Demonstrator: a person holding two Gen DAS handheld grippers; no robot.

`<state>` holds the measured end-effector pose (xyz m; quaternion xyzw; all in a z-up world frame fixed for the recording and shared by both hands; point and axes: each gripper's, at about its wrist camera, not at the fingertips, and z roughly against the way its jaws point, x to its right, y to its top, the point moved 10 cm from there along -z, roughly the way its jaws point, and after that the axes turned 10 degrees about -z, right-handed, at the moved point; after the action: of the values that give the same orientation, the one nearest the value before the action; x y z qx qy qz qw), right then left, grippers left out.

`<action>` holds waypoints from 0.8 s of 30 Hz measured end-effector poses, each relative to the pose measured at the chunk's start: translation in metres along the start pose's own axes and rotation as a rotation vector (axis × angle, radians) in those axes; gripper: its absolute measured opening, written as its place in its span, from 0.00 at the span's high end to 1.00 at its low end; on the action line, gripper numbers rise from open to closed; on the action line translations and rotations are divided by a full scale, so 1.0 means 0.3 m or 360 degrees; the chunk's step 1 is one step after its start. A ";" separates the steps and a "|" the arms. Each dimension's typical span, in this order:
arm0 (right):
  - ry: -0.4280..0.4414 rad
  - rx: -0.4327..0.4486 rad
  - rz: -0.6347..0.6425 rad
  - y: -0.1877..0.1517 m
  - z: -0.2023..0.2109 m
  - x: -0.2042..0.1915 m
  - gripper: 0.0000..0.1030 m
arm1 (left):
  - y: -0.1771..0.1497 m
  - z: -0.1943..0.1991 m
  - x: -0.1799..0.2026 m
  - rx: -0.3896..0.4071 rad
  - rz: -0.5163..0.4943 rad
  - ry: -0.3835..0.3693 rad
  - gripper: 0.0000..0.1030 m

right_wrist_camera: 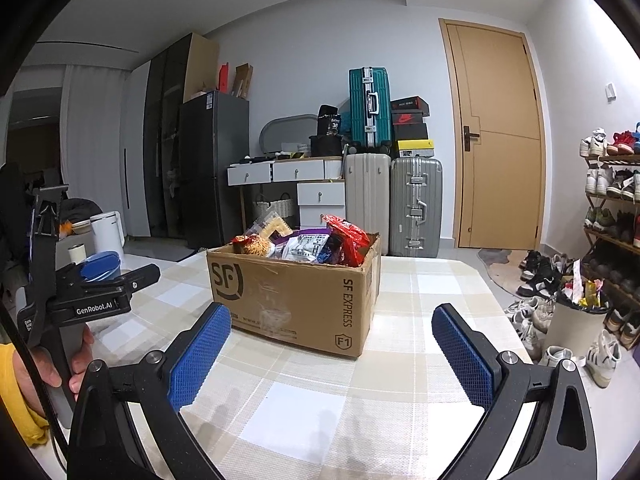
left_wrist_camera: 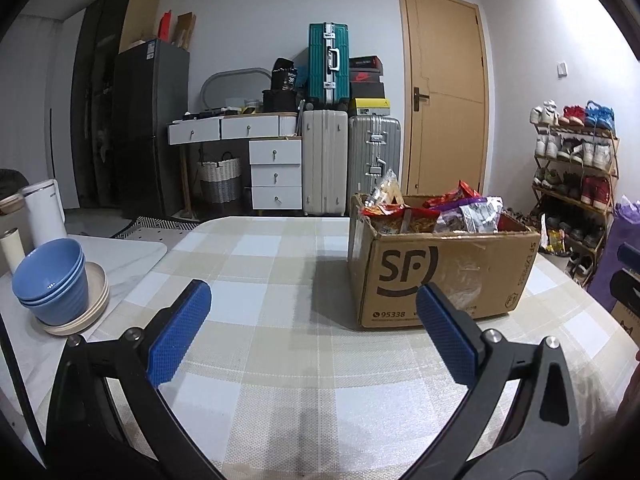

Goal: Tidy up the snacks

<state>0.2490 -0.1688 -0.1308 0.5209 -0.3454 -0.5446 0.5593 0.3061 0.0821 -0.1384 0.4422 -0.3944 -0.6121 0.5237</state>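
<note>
A brown cardboard box (left_wrist_camera: 440, 272) printed "SF" stands on the checked tablecloth, packed with snack bags (left_wrist_camera: 460, 214) in red, purple and silver. In the left wrist view the box sits ahead and to the right of my left gripper (left_wrist_camera: 312, 320), which is open and empty. The right wrist view has the same box (right_wrist_camera: 296, 296) straight ahead, its snack bags (right_wrist_camera: 312, 244) sticking out of the top. My right gripper (right_wrist_camera: 332, 344) is open with nothing between its blue pads. The left gripper (right_wrist_camera: 96, 280) also appears at the left there, held by a hand.
Stacked blue bowls (left_wrist_camera: 52, 280) on a beige plate and a white kettle (left_wrist_camera: 44, 212) stand at the table's left. Suitcases (left_wrist_camera: 348, 164), a drawer unit and a door line the far wall. A shoe rack (left_wrist_camera: 576, 176) and a bin (right_wrist_camera: 576, 320) sit right of the table.
</note>
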 end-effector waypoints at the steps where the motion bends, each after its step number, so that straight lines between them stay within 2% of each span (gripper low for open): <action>1: 0.0003 0.0000 -0.0001 -0.001 0.000 0.001 0.01 | 0.004 0.007 -0.005 0.0003 0.0010 0.0005 0.01; 24: -0.0009 -0.0005 -0.0022 -0.001 -0.004 0.009 0.01 | 0.012 0.041 0.014 0.0001 -0.0006 -0.0024 0.01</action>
<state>0.2506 -0.1710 -0.1317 0.5210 -0.3424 -0.5505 0.5553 0.2951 0.0777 -0.1320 0.4386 -0.3977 -0.6162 0.5194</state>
